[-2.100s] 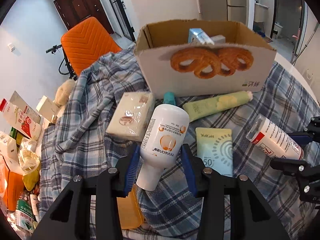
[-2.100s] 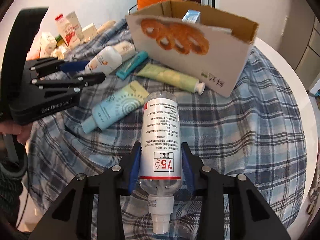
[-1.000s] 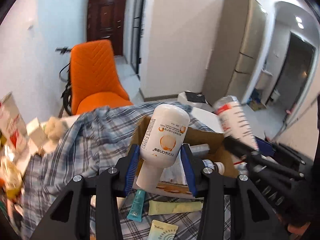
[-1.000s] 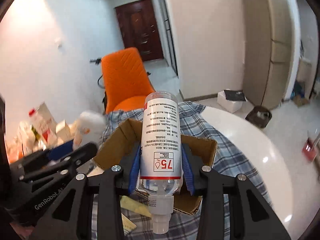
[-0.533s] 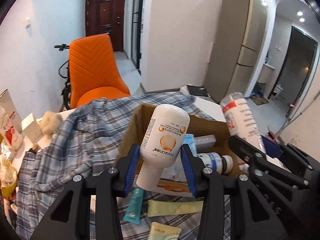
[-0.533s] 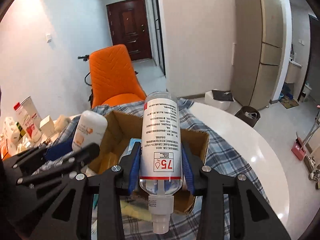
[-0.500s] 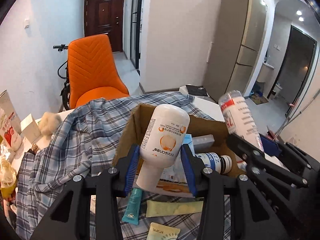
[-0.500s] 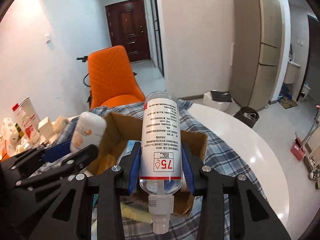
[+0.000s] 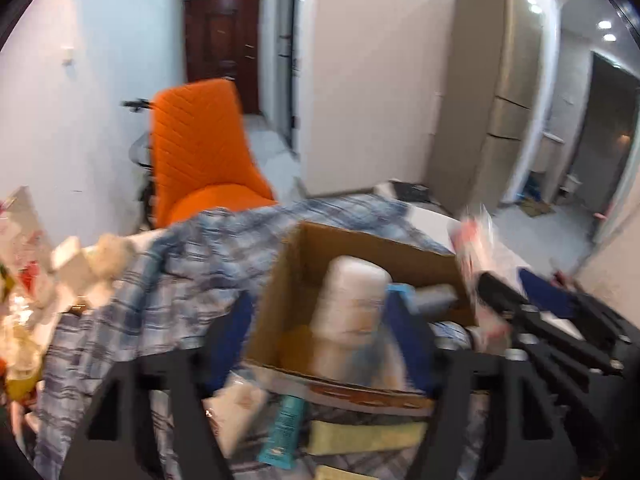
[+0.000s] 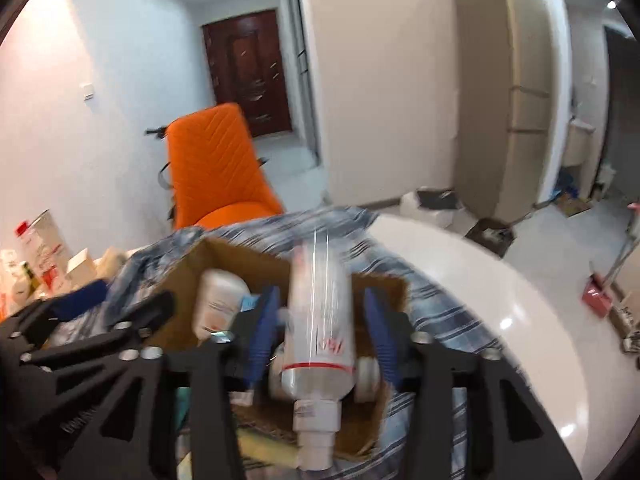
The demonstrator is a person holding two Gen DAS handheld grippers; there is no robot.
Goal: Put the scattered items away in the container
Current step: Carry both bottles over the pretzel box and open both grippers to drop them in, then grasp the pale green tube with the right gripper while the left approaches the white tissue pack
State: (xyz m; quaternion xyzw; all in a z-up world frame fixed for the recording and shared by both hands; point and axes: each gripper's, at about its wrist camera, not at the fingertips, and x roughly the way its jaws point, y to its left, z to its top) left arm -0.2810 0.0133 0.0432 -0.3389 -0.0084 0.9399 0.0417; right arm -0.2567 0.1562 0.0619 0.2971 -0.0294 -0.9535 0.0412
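Both views are motion-blurred. My left gripper (image 9: 320, 332) is open over the cardboard box (image 9: 360, 240); the white lotion bottle (image 9: 352, 312) is loose between the spread blue pads and dropping into the box. It also shows in the right wrist view (image 10: 218, 302). My right gripper (image 10: 320, 332) is open too; the clear spray bottle (image 10: 320, 312) with a red band is loose between its pads above the box (image 10: 224, 256). The right gripper's black fingers (image 9: 532, 320) show in the left wrist view.
A teal tube (image 9: 282, 428), a pale green tube (image 9: 360, 436) and a white pack (image 9: 236, 408) lie on the plaid cloth (image 9: 180, 280) in front of the box. An orange chair (image 9: 196, 152) stands behind. Cartons (image 10: 36, 256) are piled at the left.
Both grippers have opened over the box. The white lotion bottle and the clear spray bottle, held tight half a second ago, are now loose and falling.
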